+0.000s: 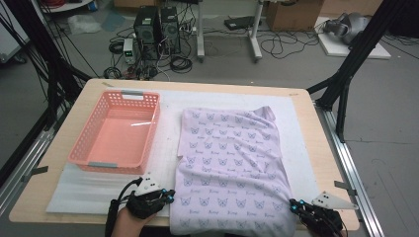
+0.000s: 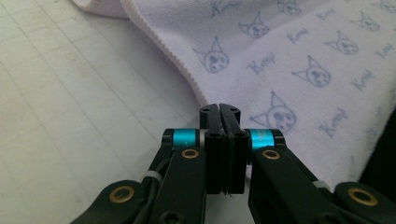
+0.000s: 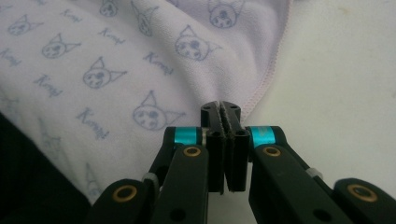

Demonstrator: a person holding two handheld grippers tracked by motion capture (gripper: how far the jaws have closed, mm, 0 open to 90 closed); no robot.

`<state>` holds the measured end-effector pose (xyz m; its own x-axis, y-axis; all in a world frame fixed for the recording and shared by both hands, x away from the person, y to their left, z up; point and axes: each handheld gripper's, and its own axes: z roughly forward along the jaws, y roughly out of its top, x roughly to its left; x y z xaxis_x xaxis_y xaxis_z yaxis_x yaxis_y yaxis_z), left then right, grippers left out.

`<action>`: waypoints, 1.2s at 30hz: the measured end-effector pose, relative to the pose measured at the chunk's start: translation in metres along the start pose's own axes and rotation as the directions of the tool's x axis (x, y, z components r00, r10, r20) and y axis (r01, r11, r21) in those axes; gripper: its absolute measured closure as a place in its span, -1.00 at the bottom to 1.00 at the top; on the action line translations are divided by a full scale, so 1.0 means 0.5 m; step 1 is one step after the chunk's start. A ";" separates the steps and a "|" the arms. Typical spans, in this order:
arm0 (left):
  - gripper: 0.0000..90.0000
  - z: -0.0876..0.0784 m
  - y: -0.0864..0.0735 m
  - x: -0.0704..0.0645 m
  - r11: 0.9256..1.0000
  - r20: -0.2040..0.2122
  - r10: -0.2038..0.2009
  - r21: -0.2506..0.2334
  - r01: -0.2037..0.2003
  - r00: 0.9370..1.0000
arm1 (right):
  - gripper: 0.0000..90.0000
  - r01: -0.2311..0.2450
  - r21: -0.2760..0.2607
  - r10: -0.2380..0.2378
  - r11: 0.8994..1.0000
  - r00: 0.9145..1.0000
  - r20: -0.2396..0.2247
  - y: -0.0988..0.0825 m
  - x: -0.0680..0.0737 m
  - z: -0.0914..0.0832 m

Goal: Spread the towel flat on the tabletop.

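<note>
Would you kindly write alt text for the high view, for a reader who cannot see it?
A lilac printed cloth lies spread on a white mat, with the left tongs and right tongs shut at its two near edges. A pink basket sits left of it.

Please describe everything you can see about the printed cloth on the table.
The cloth is pale lilac, soft knit by its look, printed all over with small blue cat-like faces and script words. Its edges have a stitched hem. It lies flat with a few wrinkles on the white mat, right of the pink basket, apart from it, and its near edge hangs over the table's front. The shut left gripper and right gripper meet its two near side edges.
</note>
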<state>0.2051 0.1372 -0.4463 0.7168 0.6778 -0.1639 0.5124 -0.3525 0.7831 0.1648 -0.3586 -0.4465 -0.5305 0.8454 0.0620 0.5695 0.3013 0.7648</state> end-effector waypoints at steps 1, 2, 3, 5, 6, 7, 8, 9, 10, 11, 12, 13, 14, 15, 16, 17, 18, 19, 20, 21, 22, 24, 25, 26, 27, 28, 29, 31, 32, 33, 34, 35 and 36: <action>0.97 -0.008 -0.003 -0.002 1.000 0.005 0.002 0.000 -0.002 1.000 | 0.97 0.001 -0.004 -0.001 1.000 1.000 -0.002 -0.002 0.003 -0.006; 0.97 -0.017 -0.007 -0.004 1.000 0.015 -0.001 -0.004 0.001 1.000 | 0.97 0.001 -0.007 -0.001 1.000 1.000 -0.010 -0.005 0.006 -0.013; 0.97 -0.027 -0.011 -0.007 1.000 0.023 -0.010 -0.009 0.010 1.000 | 0.97 0.006 -0.013 -0.007 1.000 1.000 -0.018 -0.008 0.009 -0.021; 0.97 -0.047 -0.021 -0.014 1.000 0.041 -0.013 -0.014 0.014 0.999 | 0.97 0.020 -0.012 -0.020 1.000 0.999 -0.033 -0.012 0.016 -0.040; 0.97 -0.058 -0.025 -0.019 1.000 0.050 -0.011 -0.015 0.011 0.999 | 0.97 0.023 -0.018 -0.023 1.000 0.999 -0.041 -0.014 0.023 -0.050; 0.97 -0.068 -0.029 -0.024 1.000 0.061 -0.007 -0.016 0.008 0.998 | 0.97 0.031 -0.021 -0.032 0.999 0.998 -0.050 -0.015 0.028 -0.061; 0.97 -0.077 -0.034 -0.030 1.000 0.070 0.000 -0.012 0.001 0.998 | 0.98 0.032 -0.026 -0.034 0.999 0.998 -0.059 -0.016 0.036 -0.071; 0.97 -0.085 -0.039 -0.036 1.000 0.077 0.010 -0.010 -0.009 0.997 | 0.97 0.042 -0.025 -0.043 0.999 0.997 -0.066 -0.017 0.043 -0.081; 0.97 -0.090 -0.045 -0.041 1.000 0.084 0.017 -0.008 -0.016 0.996 | 0.97 0.048 -0.016 -0.049 0.999 0.996 -0.069 -0.019 0.051 -0.090; 0.95 -0.091 -0.050 -0.046 0.999 0.089 0.041 -0.007 -0.040 0.995 | 0.97 0.060 -0.009 -0.061 0.998 0.996 -0.069 -0.022 0.057 -0.094; 0.87 -0.089 -0.055 -0.048 0.997 0.096 0.074 -0.022 -0.073 0.993 | 0.96 0.056 0.010 -0.055 0.998 0.995 -0.085 -0.025 0.061 -0.095; 0.56 -0.083 -0.056 -0.046 0.996 0.090 0.083 -0.034 -0.081 0.992 | 0.94 0.046 0.036 -0.042 0.998 0.994 -0.098 -0.029 0.062 -0.091; 0.27 -0.076 -0.053 -0.041 0.997 0.086 0.066 -0.036 -0.063 0.994 | 0.75 0.056 0.030 -0.054 0.998 0.996 -0.067 -0.032 0.062 -0.087; 0.18 -0.069 -0.048 -0.036 0.998 0.080 0.054 -0.041 -0.051 0.995 | 0.70 0.034 0.018 -0.033 0.999 0.998 -0.061 -0.033 0.061 -0.082; 0.15 -0.064 -0.040 -0.030 0.997 0.072 0.052 -0.054 -0.048 0.996 | 0.64 0.022 0.007 -0.022 1.000 0.998 -0.062 -0.030 0.058 -0.076; 0.11 -0.057 -0.031 -0.024 0.996 0.061 0.049 -0.073 -0.044 0.997 | 0.58 0.018 -0.001 -0.018 1.000 0.999 -0.050 -0.025 0.057 -0.070; 0.10 -0.050 -0.021 -0.016 0.995 0.043 0.046 -0.089 -0.042 0.998 | 0.58 0.018 -0.007 -0.018 1.000 0.999 -0.045 -0.018 0.056 -0.063; 0.08 -0.040 -0.011 -0.008 0.994 0.029 0.033 -0.103 -0.030 0.999 | 0.54 0.014 -0.014 -0.014 1.000 0.999 -0.036 -0.011 0.054 -0.054; 0.06 -0.029 -0.002 0.001 0.993 0.015 0.022 -0.113 -0.020 1.000 | 0.53 0.015 -0.023 -0.016 1.000 1.000 -0.020 -0.003 0.050 -0.044; 0.04 -0.017 0.006 0.010 0.993 0.003 0.002 -0.120 -0.002 1.000 | 0.49 0.005 -0.027 -0.005 1.000 1.000 -0.005 0.005 0.046 -0.034; 0.04 -0.004 0.015 0.017 0.993 -0.006 0.000 -0.116 0.000 1.000 | 0.43 0.001 -0.035 0.000 0.999 1.000 0.019 0.013 0.039 -0.023; 0.03 0.022 0.029 0.029 0.995 -0.032 -0.011 -0.099 0.007 0.999 | 0.38 -0.020 -0.043 0.022 0.999 0.999 0.050 0.028 0.025 0.000; 0.03 0.035 0.035 0.036 0.996 -0.046 -0.012 -0.090 0.008 0.999 | 0.36 -0.034 -0.046 0.037 0.998 0.997 0.063 0.034 0.018 0.012; 0.02 0.044 0.039 0.041 0.996 -0.058 -0.018 -0.083 0.014 0.998 | 0.34 -0.031 -0.046 0.035 0.998 0.996 0.081 0.040 0.010 0.023; 0.01 0.059 0.043 0.049 0.997 -0.074 -0.031 -0.072 0.025 0.997 | 0.33 -0.043 -0.045 0.046 0.998 0.995 0.086 0.044 0.005 0.032; 0.02 0.070 0.048 0.055 0.998 -0.088 -0.057 -0.046 0.053 0.995 | 0.33 -0.054 -0.044 0.058 0.998 0.994 0.092 0.050 -0.003 0.047; 0.04 0.073 0.052 0.060 0.997 -0.085 -0.071 -0.049 0.067 0.994 | 0.34 -0.057 -0.037 0.060 0.998 0.993 0.100 0.053 -0.009 0.058; 0.02 0.080 0.059 0.063 0.996 -0.089 -0.085 -0.045 0.081 0.992 | 0.38 -0.065 -0.016 0.066 0.998 0.993 0.100 0.058 -0.017 0.079; 0.04 0.083 0.060 0.058 0.997 -0.104 -0.071 -0.039 0.067 0.992 | 0.41 -0.070 -0.015 0.071 0.997 0.992 0.104 0.060 -0.018 0.085; 0.07 0.084 0.060 0.055 0.998 -0.119 -0.053 -0.031 0.049 0.991 | 0.44 -0.073 -0.014 0.074 0.997 0.992 0.102 0.062 -0.019 0.088; 0.08 0.084 0.059 0.052 0.999 -0.132 -0.045 -0.031 0.041 0.990 | 0.49 -0.072 -0.014 0.073 0.997 0.992 0.102 0.064 -0.020 0.089; 0.16 0.084 0.059 0.049 0.999 -0.153 -0.035 -0.031 0.030 0.988 | 0.62 -0.071 -0.013 0.072 0.997 0.993 0.097 0.064 -0.021 0.089; 0.30 0.084 0.058 0.047 1.000 -0.173 -0.017 -0.025 0.013 0.985 | 0.82 -0.068 -0.014 0.069 0.998 0.995 0.078 0.062 -0.022 0.087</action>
<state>0.2567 0.1156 -0.4526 0.6152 0.7852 -0.0705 0.5092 -0.3274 0.7959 0.2159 -0.3392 -0.4514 -0.4392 0.8961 0.0640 0.5954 0.2370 0.7676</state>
